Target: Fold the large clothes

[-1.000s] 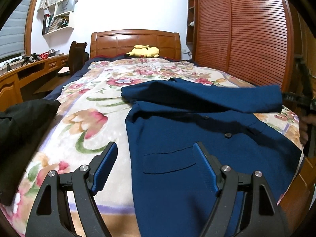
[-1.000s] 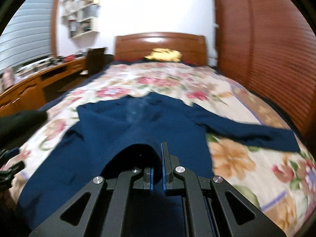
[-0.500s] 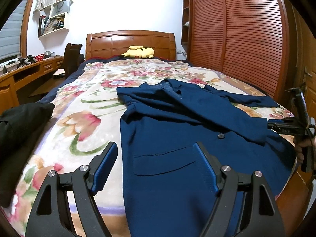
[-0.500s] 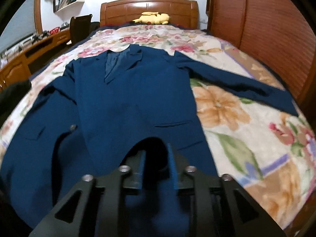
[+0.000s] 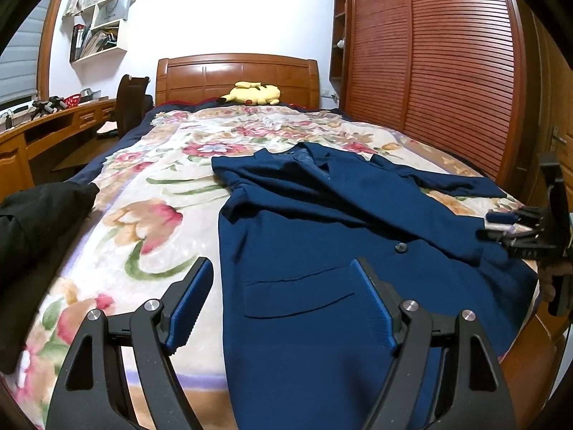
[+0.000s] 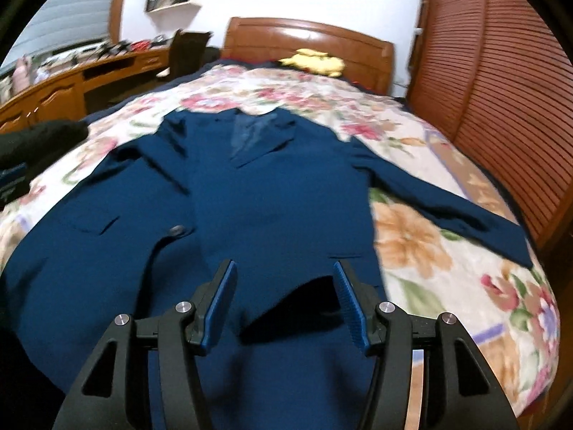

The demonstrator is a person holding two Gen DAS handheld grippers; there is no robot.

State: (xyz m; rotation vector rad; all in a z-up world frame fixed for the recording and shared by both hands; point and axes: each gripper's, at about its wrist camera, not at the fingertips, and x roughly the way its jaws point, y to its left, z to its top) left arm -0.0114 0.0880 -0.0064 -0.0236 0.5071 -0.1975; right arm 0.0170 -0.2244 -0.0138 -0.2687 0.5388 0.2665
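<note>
Since a second ago the navy jacket (image 6: pixel 272 208) has dropped from a lifted, draped bundle to lie spread front-up on the bed (image 5: pixel 143 222), and the right tool (image 6: pixel 286 297), then pinched shut on its cloth, is now opening with the hem lying loose between its pads, no longer gripped. The jacket sits near the foot of the bed, collar toward the headboard (image 5: pixel 236 75), one sleeve stretched out toward the wardrobe (image 5: pixel 429 53) side, the other bunched near the shoulder on the desk side. Its front panels overlap, one button showing.

The left tool (image 5: pixel 283 297) hangs wide and empty over the jacket's lower pocket edge, touching nothing.

By my reading only the laying-out is done; no fold has been made. Left to do: smooth the bunched shoulder, bring both sleeves across the body, then fold the length.

A dark garment (image 5: pixel 39 222) lies at the bed's edge on the desk side, and a yellow plush toy (image 5: pixel 250 94) rests by the headboard.
</note>
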